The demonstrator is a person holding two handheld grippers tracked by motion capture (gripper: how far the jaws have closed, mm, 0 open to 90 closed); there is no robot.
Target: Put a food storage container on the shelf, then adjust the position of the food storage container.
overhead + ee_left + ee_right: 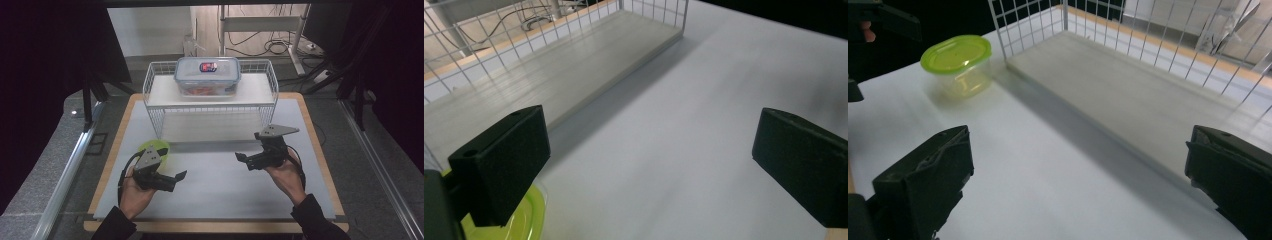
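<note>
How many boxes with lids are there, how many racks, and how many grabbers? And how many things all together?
Boxes with lids: 2, the clear box on top of the rack and the green-lidded box on the table.
Wire racks: 1, the white rack.
Grabbers: 2, the left gripper and the right gripper, both open and empty.
Total: 5

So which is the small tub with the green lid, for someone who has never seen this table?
Start at the white wire rack at the back of the table. By its front left corner, beside the left gripper, stands a small clear tub. Its lime-green lid sets it apart from the bigger blue-rimmed box on top of the rack.
</note>
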